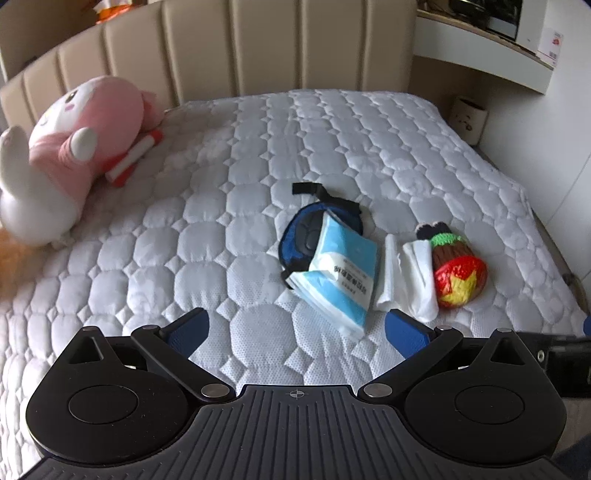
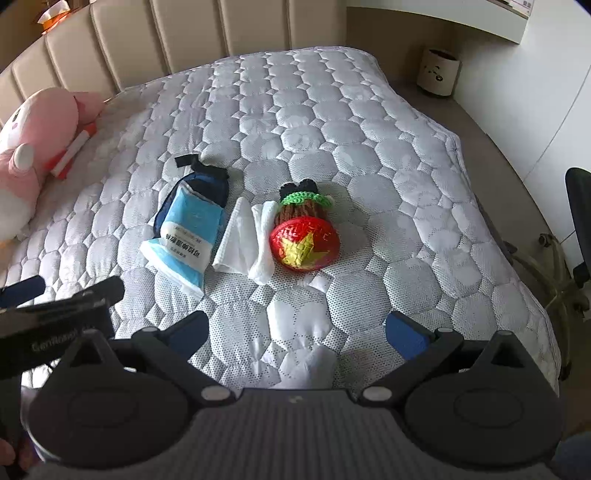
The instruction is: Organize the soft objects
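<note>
A blue tissue pack lies on a blue eye mask in the middle of the quilted mattress. Right of it lie a folded white cloth and a knitted doll with a red star hat. A large pink and white plush rests at the far left on a red and white book. My left gripper and right gripper hover open in front of the pile, empty.
A beige padded headboard runs along the back. A small bin stands on the floor at the right. An office chair is beside the bed's right edge. The left gripper's body shows in the right wrist view.
</note>
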The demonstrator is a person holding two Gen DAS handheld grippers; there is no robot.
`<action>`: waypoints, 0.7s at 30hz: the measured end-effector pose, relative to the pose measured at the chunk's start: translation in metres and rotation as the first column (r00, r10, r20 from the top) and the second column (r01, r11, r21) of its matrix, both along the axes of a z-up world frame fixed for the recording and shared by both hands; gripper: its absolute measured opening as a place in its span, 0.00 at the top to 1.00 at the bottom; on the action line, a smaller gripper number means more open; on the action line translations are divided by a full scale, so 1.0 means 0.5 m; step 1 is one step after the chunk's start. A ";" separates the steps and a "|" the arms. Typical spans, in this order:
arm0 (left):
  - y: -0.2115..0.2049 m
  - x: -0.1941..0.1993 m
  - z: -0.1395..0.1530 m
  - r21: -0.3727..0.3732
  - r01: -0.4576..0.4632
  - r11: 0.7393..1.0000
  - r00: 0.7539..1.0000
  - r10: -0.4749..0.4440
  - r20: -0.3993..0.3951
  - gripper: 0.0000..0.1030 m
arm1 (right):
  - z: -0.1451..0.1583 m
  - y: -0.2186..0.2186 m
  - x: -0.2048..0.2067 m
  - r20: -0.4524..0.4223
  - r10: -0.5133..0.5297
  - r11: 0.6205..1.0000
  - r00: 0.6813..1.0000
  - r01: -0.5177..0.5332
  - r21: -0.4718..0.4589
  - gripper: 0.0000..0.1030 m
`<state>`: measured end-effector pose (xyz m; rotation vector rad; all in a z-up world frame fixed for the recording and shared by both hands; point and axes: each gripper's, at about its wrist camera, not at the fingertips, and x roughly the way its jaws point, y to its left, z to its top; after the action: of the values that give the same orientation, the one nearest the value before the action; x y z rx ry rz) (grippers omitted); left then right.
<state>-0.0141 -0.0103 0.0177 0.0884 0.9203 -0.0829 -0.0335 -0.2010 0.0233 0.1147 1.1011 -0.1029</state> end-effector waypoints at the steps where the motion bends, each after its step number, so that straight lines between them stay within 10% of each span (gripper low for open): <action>1: -0.001 -0.001 0.001 -0.005 0.004 1.000 1.000 -0.004 0.003 0.00 | -0.003 -0.003 0.002 -0.003 -0.002 1.000 1.000 0.002 0.003 0.00; 21: -0.024 0.000 -0.016 0.021 0.053 0.998 0.998 -0.053 -0.032 0.00 | -0.038 -0.014 0.012 -0.029 0.018 1.000 0.999 -0.018 -0.001 0.00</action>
<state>-0.0143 -0.0225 0.0098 0.1318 0.9509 -0.1241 -0.0276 -0.2079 0.0046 0.1023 1.1308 -0.0892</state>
